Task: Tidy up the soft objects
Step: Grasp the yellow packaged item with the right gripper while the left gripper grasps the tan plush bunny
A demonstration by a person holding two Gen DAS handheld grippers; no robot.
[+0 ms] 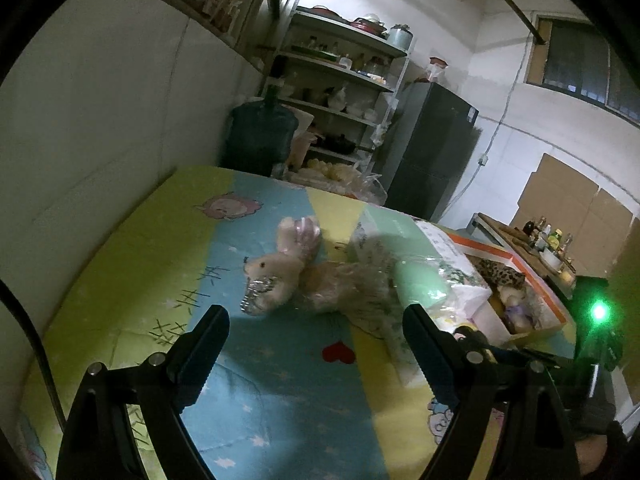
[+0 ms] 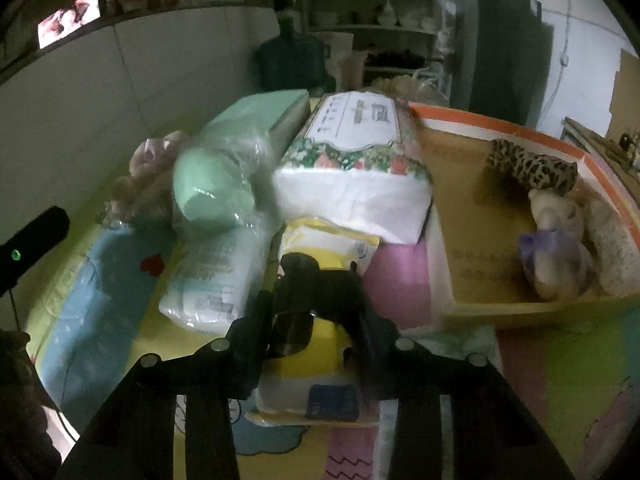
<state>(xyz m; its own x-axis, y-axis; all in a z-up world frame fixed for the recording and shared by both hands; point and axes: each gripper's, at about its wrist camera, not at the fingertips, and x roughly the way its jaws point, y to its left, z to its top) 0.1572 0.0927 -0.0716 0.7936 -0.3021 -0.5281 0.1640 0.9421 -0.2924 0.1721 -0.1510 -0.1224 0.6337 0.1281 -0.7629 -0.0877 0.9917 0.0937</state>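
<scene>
While the left gripper [image 1: 316,344] is hovering with its jaws spread wide and empty above the patterned bed sheet [image 1: 256,392], the right gripper [image 2: 316,320] is closing its fingers around a yellow-and-white soft packet [image 2: 320,364] lying on the sheet just in front of it. A plush rabbit in clear wrap [image 1: 288,276] is lying on the sheet beyond the left gripper's tips, well apart from them. To its right a mint green pillow [image 2: 212,184] is resting on a pale blue-white pack [image 2: 212,280], and a floral tissue pack [image 2: 356,176] is sitting just right of those, touching the far end of the yellow packet. Farther right, an orange-rimmed cardboard box [image 2: 472,308] is holding a leopard-print soft item [image 2: 532,168] and a small plush with a purple piece [image 2: 556,248] against its right wall.
</scene>
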